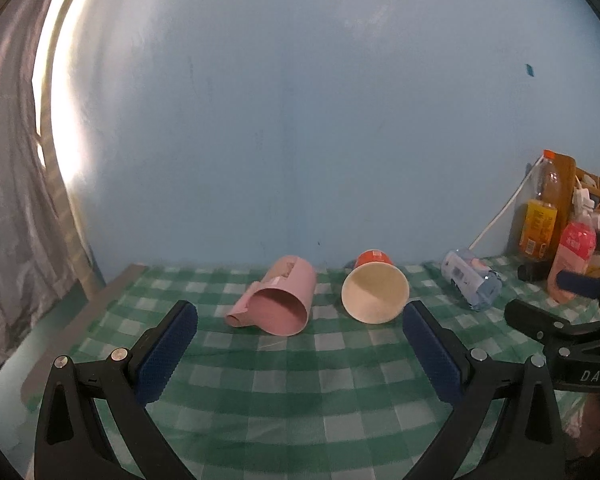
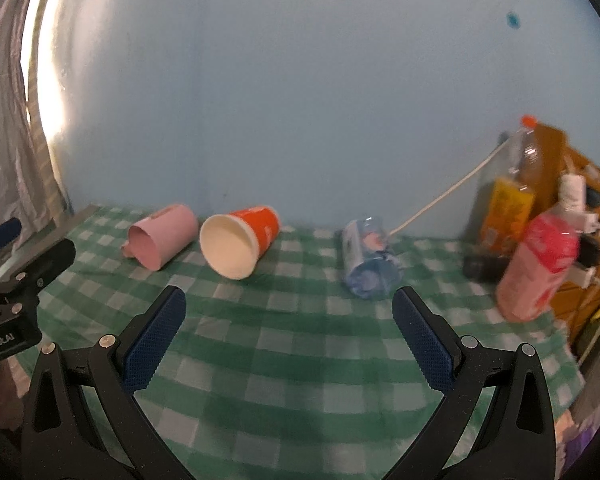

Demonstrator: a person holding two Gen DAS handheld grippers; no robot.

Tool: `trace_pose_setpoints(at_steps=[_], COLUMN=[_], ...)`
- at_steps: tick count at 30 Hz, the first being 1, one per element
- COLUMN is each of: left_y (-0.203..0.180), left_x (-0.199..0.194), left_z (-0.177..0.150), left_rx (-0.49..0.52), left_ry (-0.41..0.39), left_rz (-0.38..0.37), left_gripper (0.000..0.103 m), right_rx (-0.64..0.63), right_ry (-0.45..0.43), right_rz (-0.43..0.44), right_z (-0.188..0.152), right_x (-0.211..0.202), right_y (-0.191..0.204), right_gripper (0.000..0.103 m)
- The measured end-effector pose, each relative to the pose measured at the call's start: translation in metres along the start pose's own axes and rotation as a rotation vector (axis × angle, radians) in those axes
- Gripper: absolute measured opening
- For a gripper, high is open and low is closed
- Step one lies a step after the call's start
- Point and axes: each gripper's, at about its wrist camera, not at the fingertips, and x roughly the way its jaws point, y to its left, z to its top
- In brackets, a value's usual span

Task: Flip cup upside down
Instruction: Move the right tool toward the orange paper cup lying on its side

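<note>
My left gripper is spread wide, nothing between the blue pads, low over the green checked tablecloth. Pink cup lies on its side at about 12 o'clock from it, just past the fingertips, mouth facing me, handle to the left. Orange paper cup also on its side at 1 o'clock, near the pink one but apart, cream inside showing, white label on it too small to read.

My right gripper is spread too, holding nothing. From it the orange cup sits at 11 o'clock, pink cup further at 10 o'clock, clear plastic cup on its side at 1 o'clock, print on it blurred.

At 2–3 o'clock stand a bottle with orange cap and yellow label and a pink bottle, labels unreadable.

Writing: "DAS" on the right gripper's body in the left view; text ending "obot.AI" on the left gripper in the right view
</note>
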Motion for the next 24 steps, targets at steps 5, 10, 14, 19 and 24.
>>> trace_pose_setpoints(at_steps=[5, 10, 14, 19, 24], left_y=[0.013, 0.01, 0.002, 0.0, 0.017], left_x=[0.042, 0.075, 0.099, 0.119, 0.141], left_z=[0.017, 0.031, 0.038, 0.045, 0.051], left_rx=[-0.072, -0.066, -0.042, -0.028, -0.105], left_ry=[0.126, 0.214, 0.293, 0.342, 0.395], left_rz=[-0.076, -0.09, -0.097, -0.087, -0.089], left_gripper=[0.103, 0.103, 0.103, 0.103, 0.103], right_rx=[0.12, 0.209, 0.272, 0.351, 0.418], right_ry=[0.169, 0.323, 0.412, 0.5, 0.573], right_rz=[0.147, 0.241, 0.244, 0.242, 0.252], right_z=[0.03, 0.056, 0.075, 0.092, 0.096], right_x=[0.046, 0.094, 0.128, 0.168, 0.2], right_y=[-0.013, -0.015, -0.017, -0.025, -0.03], right_gripper=[0.101, 0.101, 0.101, 0.101, 0.101])
